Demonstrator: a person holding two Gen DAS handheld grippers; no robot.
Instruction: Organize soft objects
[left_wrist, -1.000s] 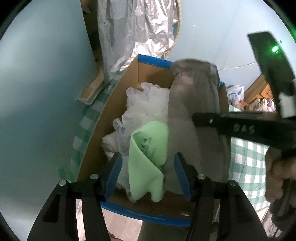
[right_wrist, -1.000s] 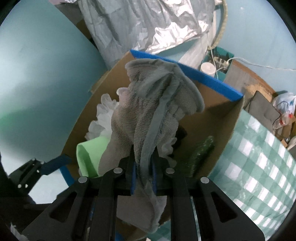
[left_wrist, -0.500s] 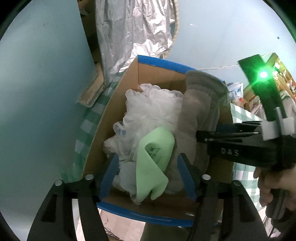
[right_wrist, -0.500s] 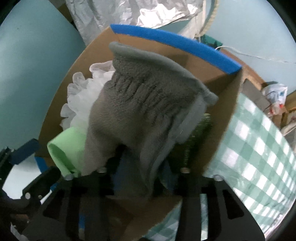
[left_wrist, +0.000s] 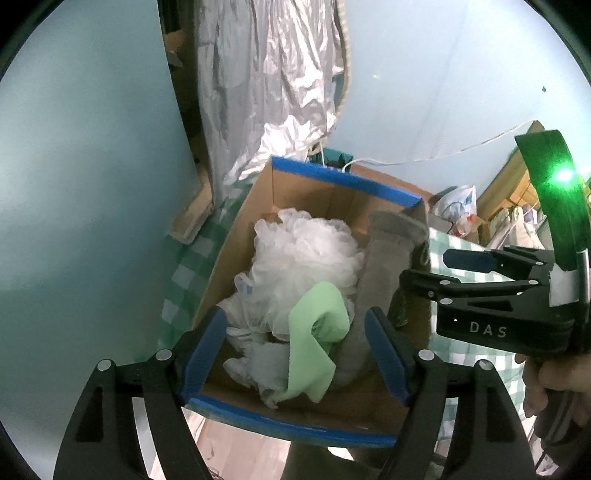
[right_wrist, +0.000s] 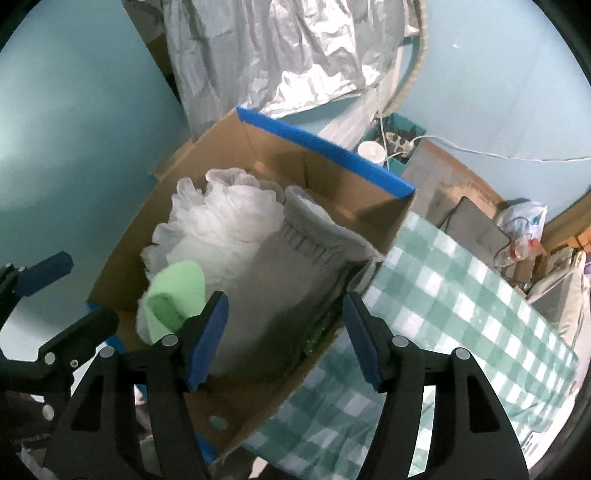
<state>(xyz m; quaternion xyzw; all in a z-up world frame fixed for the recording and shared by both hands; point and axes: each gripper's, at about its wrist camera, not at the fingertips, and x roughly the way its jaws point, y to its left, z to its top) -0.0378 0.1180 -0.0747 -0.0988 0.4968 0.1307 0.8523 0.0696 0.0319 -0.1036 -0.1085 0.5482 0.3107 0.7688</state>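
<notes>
So the grey fleece glove (right_wrist: 280, 280) is lying inside the cardboard box (right_wrist: 243, 147) now, along the right side, its cuff end up against the box wall. The right gripper (right_wrist: 282, 336) hangs over it with its jaws apart (they've just been opening), and the glove sits below and between the blue pads without either one pressing on it. Next to the glove there's a white mesh pouf (right_wrist: 218, 221) and a mint green cloth (right_wrist: 177, 291), all packed in together, touching. Something dark green (right_wrist: 317, 332) is wedged between the glove and the right wall; can't tell what it is.

From the left wrist view, the left gripper (left_wrist: 295, 354) is spread wide too, jaws just been opening, nothing gripped, hovering above the green cloth (left_wrist: 314, 343) and some crumpled clear plastic (left_wrist: 255, 358) at the near end of the box. Box sits on a green-and-white checked tablecloth (right_wrist: 461, 295), with a silver foil sheet (right_wrist: 295, 55) hanging behind.
</notes>
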